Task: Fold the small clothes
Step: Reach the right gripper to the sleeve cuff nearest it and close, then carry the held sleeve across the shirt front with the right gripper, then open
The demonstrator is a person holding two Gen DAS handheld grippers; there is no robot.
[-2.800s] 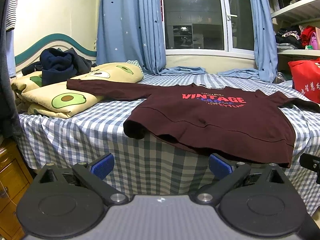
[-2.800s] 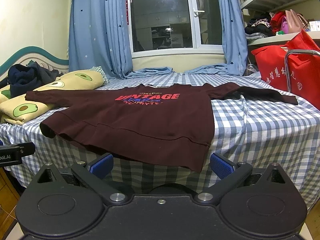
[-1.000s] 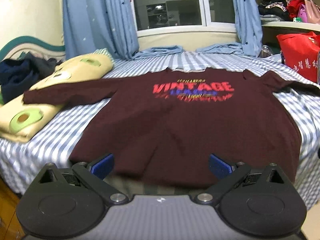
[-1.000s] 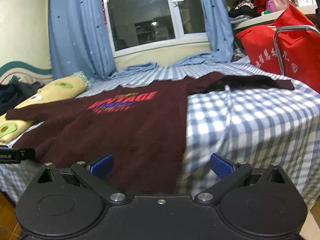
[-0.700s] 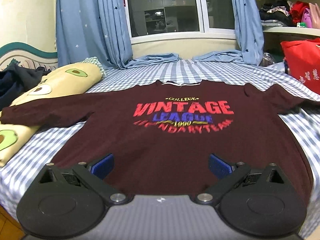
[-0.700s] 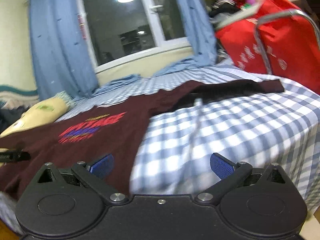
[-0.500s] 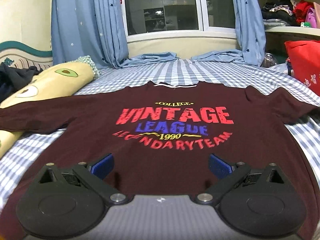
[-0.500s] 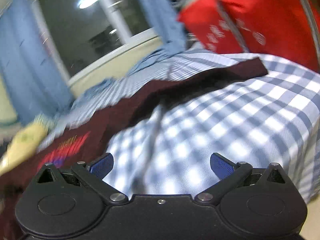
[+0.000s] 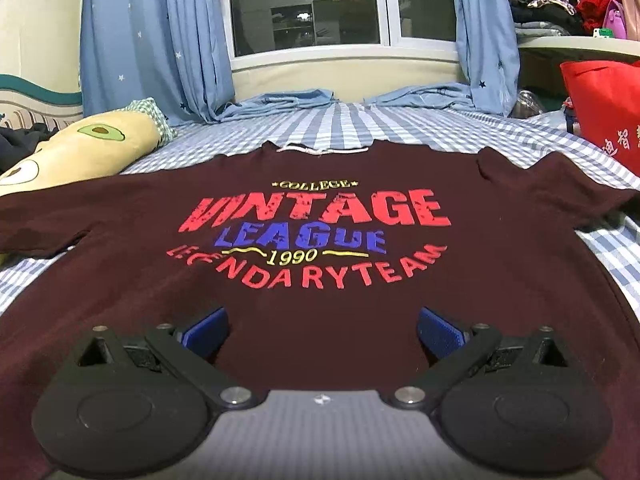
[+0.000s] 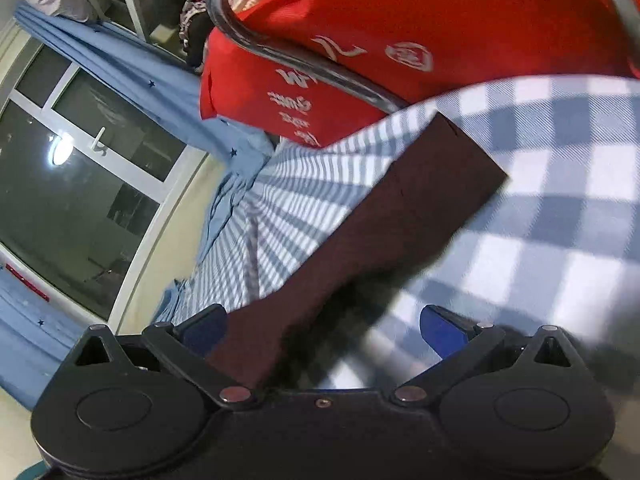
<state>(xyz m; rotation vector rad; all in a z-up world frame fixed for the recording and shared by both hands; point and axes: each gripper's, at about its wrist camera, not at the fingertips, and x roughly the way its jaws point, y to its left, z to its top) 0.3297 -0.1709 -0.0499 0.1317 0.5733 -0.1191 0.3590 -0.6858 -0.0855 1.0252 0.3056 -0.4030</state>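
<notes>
A dark maroon sweatshirt with a red and blue "VINTAGE LEAGUE" print lies spread flat, front up, on the blue checked bed sheet. My left gripper is open, low over the shirt's lower front, its blue pads either side of bare cloth. In the right wrist view, the shirt's right sleeve lies on the sheet with its cuff at the far end. My right gripper is open, rolled sideways, low over that sleeve, which runs between the fingers.
A yellow avocado-print pillow lies at the left of the bed, dark clothes behind it. A red bag on a metal frame stands close beside the bed's right edge. Blue curtains and a window are at the back.
Both grippers have moved forward from the bed's front edge. The left one came in over the shirt's front. The right one swung right and rolled over the right sleeve.
</notes>
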